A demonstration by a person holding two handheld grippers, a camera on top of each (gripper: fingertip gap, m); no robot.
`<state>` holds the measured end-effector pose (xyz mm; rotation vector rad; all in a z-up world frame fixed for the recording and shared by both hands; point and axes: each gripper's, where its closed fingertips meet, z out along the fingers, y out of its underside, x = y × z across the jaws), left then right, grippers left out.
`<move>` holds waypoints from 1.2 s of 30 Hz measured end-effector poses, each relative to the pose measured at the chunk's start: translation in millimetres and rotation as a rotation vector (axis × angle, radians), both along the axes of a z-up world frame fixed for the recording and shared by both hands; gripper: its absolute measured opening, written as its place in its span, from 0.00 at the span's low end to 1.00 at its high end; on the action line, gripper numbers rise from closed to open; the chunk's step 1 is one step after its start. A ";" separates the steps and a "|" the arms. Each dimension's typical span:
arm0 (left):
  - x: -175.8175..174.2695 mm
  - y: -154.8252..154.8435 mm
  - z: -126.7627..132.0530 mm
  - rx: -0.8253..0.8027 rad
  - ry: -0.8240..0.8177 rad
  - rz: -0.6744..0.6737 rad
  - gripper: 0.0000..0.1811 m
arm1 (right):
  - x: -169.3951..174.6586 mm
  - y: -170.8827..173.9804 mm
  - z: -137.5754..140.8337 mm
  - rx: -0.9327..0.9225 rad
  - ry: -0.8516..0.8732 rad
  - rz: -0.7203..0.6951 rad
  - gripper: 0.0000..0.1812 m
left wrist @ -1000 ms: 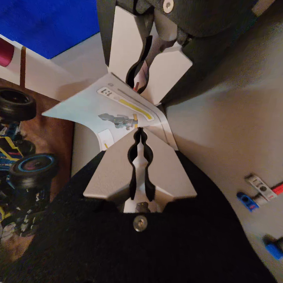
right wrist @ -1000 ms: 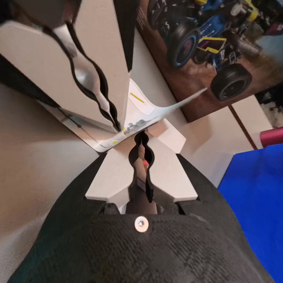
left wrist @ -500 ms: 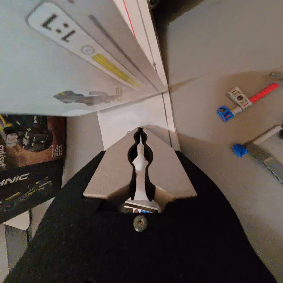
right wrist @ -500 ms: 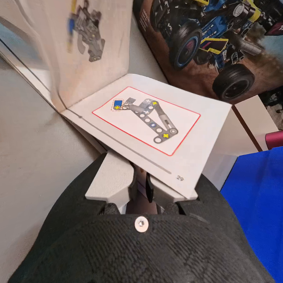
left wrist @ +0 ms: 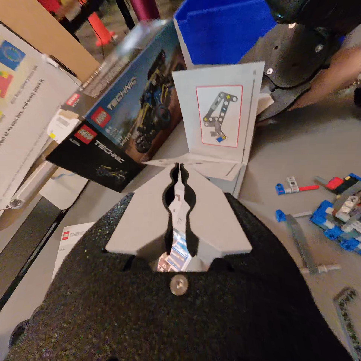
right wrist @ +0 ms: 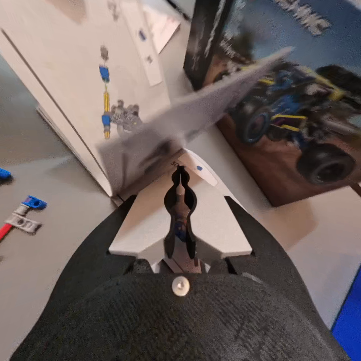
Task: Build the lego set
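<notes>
The booklet (left wrist: 216, 117) lies on the grey surface (left wrist: 293, 156) just beside the box (left wrist: 125, 117), and it has opened further than half a second ago: the page (left wrist: 218, 115) with the red-framed drawing of a grey angled beam, which then lay flat over the right gripper, now stands upright at the spine in the left wrist view, while in the right wrist view a blurred page (right wrist: 195, 109) is caught mid-swing above the spread. That reads as a page turn in progress, so the build itself is paused while the next step is looked up. The exposed spread shows a blue-and-yellow axle drawing beside a grey assembly. The left gripper (left wrist: 179, 164) has pulled back and up from a second ago, when it met the right gripper at the page edge; its jaws are pressed together, tips at the lower sheet's edge, though I cannot tell whether paper is pinched. The right gripper (right wrist: 180, 168) is likewise closed, tips touching the corner of the lower page, grip unclear. To the side lie a red axle (left wrist: 297, 188) with grey and blue connectors and a partly built blue-and-grey assembly (left wrist: 340, 220), well apart from the booklet. A blue bin (left wrist: 214, 35) stands behind.
</notes>
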<state>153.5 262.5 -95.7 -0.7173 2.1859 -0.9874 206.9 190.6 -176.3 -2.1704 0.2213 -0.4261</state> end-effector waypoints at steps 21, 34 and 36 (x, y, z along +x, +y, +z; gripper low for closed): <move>28.6 -85.3 -102.5 0.247 0.079 -0.285 0.00 | -8.2 -9.0 -15.6 -0.105 -0.005 0.005 0.00; 13.3 -55.2 -108.6 0.432 0.123 -0.307 0.00 | -5.5 -9.6 -22.3 -0.123 -0.037 0.024 0.01; 17.2 -56.3 -100.2 0.370 0.077 -0.260 0.05 | -7.9 -14.2 -21.6 -0.100 0.026 0.041 0.04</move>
